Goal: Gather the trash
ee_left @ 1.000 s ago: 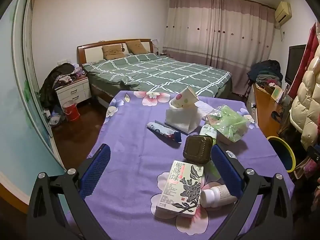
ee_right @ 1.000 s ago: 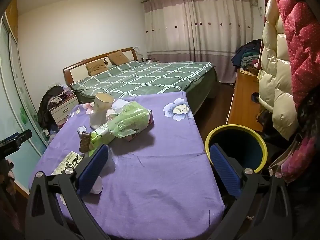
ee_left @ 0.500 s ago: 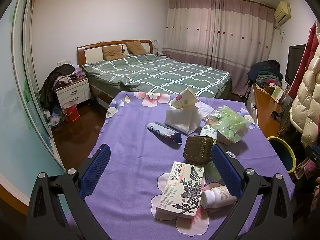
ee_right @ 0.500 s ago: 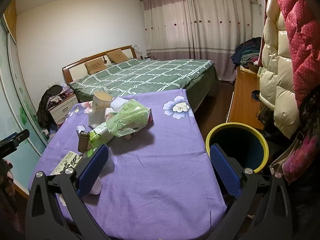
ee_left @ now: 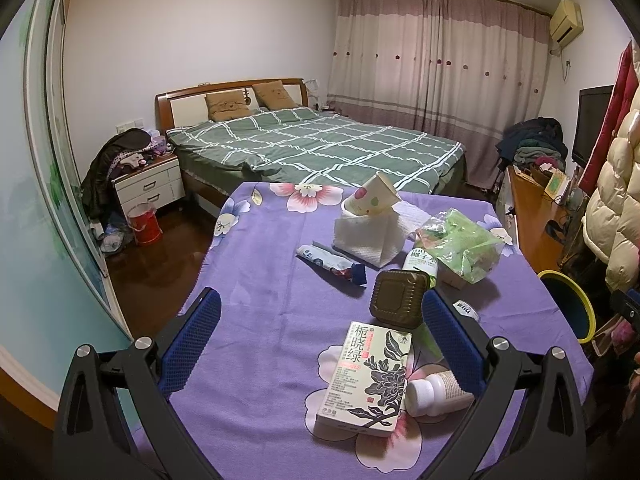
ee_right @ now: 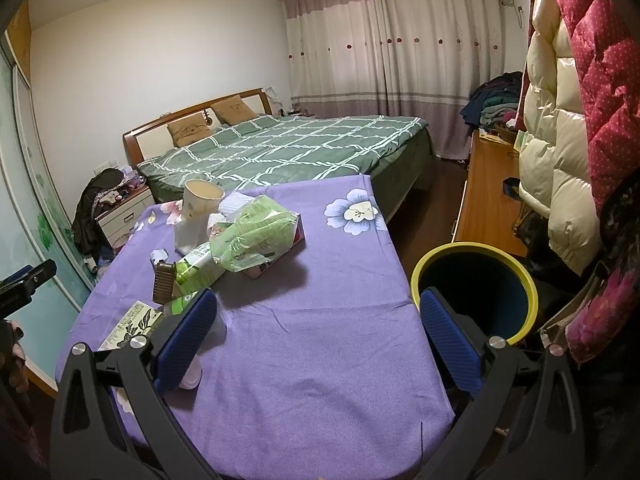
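- Purple cloth with printed flowers is covering the table (ee_left: pixel 260 320), and the trash is lying in a loose cluster across its middle and near side.
- Hovering over the near edge, the left gripper (ee_left: pixel 320 344) is holding its blue-padded jaws spread wide, with nothing between them.
- Lying flat just inside the right-hand pad of that gripper is a carton with a dark flower print (ee_left: pixel 366 380), and a small white bottle (ee_left: pixel 434 394) is lying on its side, touching the carton's right edge.
- Sitting just beyond the carton is a brown square plastic lid (ee_left: pixel 400 298).
- Resting farther back, a crushed tube (ee_left: pixel 330 264) is lying beside a folded white paper towel (ee_left: pixel 370 238), and a paper cup (ee_left: pixel 372 200) is leaning tilted on top of that towel.
- Spreading to the right of the towel, a crumpled green plastic bag (ee_left: pixel 460 246) is lying over a green-and-white bottle (ee_left: pixel 420 264).
- Hanging over the table's near right part, the right gripper (ee_right: pixel 320 340) is also standing wide apart and gripping nothing.
- Standing on the floor just beside the table's right edge is a dark bin with a yellow rim (ee_right: pixel 476 288); the right gripper's right-hand pad is overlapping it in the right wrist view.
- Filling the background are a bed with a green checked cover (ee_right: pixel 280 152) and closed curtains (ee_right: pixel 392 40).
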